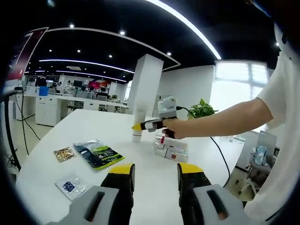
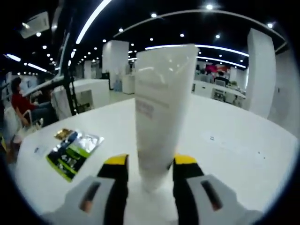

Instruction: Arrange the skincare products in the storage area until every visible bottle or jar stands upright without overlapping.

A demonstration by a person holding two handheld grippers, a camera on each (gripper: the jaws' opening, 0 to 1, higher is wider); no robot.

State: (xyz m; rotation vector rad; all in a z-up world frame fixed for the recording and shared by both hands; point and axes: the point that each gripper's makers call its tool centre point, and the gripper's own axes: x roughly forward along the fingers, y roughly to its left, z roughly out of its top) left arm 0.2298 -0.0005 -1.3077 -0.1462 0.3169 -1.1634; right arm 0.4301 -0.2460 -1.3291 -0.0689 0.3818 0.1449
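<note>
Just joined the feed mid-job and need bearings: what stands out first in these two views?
In the right gripper view a tall white tube stands cap-down on the white table, the right tongs closed around its lower end. In the left gripper view the same tongs, held in a person's hand, grip the tube near some small boxes. The left tongs hang open above the table, with dark and green sachets to their left.

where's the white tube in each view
Left gripper view: the tube stands cap-down mid-frame on the table, at the tip of the right claw.
Right gripper view: it fills the centre, between that claw's yellow tips.
Shared landmark: the green-and-black packet lies left of the tube in both views.
</note>
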